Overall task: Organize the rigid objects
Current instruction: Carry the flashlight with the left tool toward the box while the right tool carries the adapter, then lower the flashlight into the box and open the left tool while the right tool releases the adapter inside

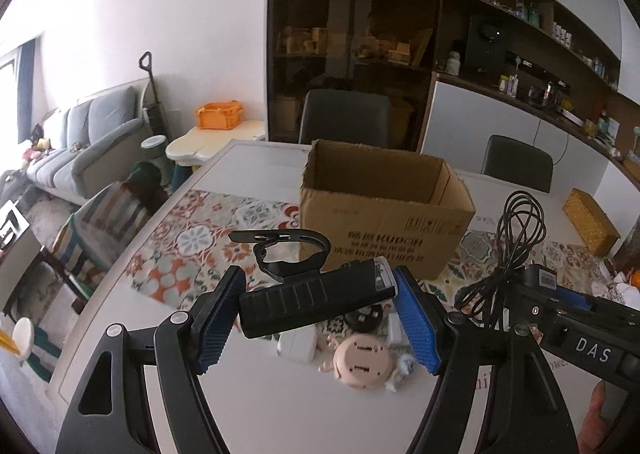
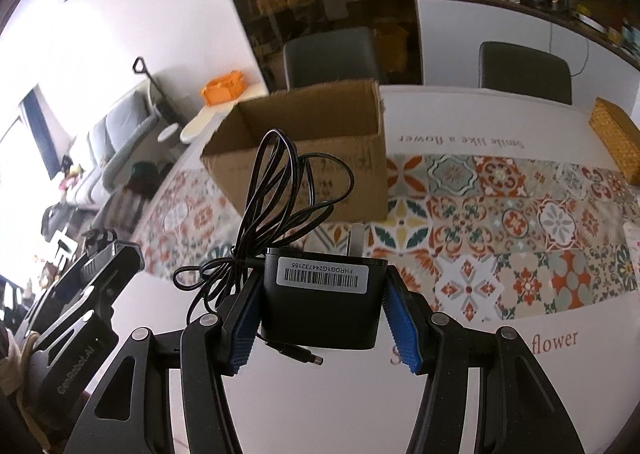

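Above the table (image 2: 520, 394), my left tool (image 1: 318, 308) clamps a rigid bike light (image 1: 316, 300) end to end; my right tool (image 2: 322, 312) pinches the power adapter (image 2: 322, 300), cord (image 2: 280, 189) dangling loose toward the cardboard box (image 2: 304, 141).

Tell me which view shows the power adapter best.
The right wrist view: the power adapter sits centred in the right gripper, its barcode label, plug prongs and bundled cable all plain. The left wrist view shows only the adapter's edge at the far right, mostly hidden behind its cable.
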`<control>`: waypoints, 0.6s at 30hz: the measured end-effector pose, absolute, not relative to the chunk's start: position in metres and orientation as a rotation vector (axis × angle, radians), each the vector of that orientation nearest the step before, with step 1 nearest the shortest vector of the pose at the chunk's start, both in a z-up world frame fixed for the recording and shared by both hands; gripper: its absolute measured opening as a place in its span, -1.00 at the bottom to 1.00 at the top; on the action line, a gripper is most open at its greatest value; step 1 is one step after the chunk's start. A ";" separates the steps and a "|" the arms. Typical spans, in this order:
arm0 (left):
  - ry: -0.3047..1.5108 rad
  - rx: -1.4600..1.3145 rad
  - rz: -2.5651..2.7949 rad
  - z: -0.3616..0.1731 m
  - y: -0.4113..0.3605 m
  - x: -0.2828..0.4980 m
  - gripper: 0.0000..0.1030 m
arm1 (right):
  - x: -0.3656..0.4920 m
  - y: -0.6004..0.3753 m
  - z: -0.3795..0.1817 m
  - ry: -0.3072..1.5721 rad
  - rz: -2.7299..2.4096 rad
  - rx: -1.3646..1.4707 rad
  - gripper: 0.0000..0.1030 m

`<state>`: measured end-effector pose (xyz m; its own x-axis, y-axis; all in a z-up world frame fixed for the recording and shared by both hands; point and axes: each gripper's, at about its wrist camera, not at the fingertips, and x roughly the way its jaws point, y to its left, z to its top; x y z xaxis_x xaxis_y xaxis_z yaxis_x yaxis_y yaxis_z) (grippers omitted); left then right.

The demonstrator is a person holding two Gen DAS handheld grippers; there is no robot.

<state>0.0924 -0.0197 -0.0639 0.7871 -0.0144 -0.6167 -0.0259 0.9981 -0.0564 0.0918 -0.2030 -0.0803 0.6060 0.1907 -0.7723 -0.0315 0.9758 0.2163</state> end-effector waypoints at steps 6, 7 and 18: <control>0.653 -0.057 -0.038 -0.051 -0.016 0.116 0.44 | 0.104 -0.200 -0.065 0.858 0.107 0.202 0.11; 0.652 -0.058 -0.045 -0.049 -0.016 0.120 0.44 | 0.108 -0.199 -0.062 0.849 0.101 0.202 0.11; 0.635 -0.068 -0.128 -0.030 -0.013 0.171 0.44 | 0.141 -0.193 -0.043 0.781 0.054 0.205 0.11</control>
<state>0.1707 -0.0133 -0.0300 0.7973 -0.1399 -0.5871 0.0982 0.9899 -0.1025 0.1414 -0.1930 -0.0431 0.7100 0.1244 -0.6931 0.0274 0.9786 0.2037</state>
